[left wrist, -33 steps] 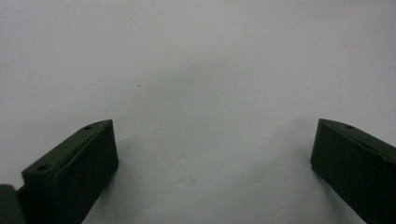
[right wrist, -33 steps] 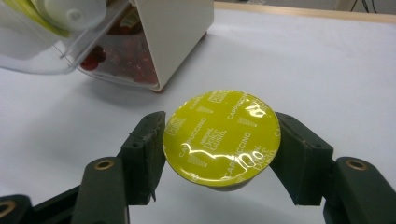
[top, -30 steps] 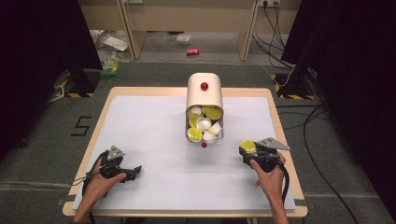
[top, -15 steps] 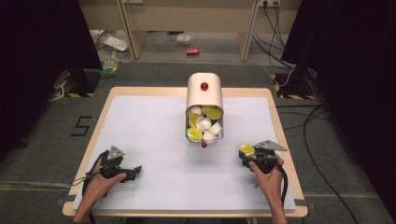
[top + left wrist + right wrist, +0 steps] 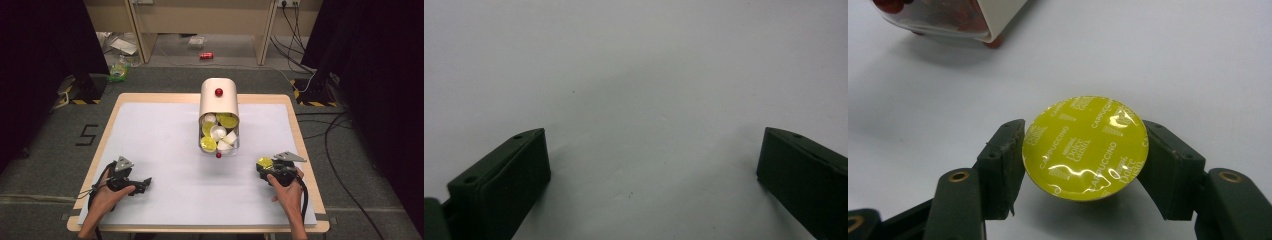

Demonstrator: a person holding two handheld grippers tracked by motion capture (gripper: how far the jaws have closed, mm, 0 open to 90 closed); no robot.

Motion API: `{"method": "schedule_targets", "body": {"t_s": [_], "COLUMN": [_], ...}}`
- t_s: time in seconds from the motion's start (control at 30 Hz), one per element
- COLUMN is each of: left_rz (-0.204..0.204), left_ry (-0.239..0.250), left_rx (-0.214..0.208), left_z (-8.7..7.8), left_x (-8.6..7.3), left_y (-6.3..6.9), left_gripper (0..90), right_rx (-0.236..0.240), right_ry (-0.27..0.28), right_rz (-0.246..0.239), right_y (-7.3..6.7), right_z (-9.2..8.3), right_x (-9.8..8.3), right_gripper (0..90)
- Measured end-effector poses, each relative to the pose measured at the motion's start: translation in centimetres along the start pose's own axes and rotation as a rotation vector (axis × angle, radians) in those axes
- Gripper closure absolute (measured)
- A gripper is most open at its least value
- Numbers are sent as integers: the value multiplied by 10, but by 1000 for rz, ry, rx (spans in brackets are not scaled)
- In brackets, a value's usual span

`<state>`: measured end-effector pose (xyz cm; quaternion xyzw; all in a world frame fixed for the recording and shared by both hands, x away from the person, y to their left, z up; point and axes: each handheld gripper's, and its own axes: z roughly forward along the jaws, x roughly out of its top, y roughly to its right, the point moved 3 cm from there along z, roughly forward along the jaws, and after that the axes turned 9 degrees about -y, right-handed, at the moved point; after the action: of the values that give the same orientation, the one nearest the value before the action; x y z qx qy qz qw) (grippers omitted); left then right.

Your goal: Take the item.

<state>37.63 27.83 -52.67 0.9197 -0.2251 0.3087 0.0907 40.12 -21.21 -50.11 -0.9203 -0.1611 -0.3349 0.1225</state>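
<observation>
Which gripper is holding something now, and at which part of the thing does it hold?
The right gripper holds a yellow coffee capsule, its fingers pressing two opposite sides below the foil lid. The left gripper is open and holds nothing.

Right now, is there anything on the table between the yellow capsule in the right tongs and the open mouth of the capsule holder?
Nothing visible. The right tongs grip the yellow capsule, and the white table surface between it and the capsule holder lies bare. A small red ball sits just below the holder's mouth, beside that path.
</observation>
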Motion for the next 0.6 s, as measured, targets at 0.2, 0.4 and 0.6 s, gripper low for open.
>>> {"method": "schedule_targets", "body": {"t_s": [0.2,0.4,0.6], "left_rz": [0,0,0], "left_ry": [0,0,0], "left_rx": [0,0,0], "left_z": [0,0,0], "left_x": [0,0,0], "left_y": [0,0,0], "left_gripper": [0,0,0], "right_rx": [-4,-27,-38], "right_ry": [6,24,86], "right_rz": [-15,-4,-21], "right_y": [1,1,-5], "right_z": [0,-4,-14], "right_x": [0,2,10], "right_gripper": [362,241,219]}}
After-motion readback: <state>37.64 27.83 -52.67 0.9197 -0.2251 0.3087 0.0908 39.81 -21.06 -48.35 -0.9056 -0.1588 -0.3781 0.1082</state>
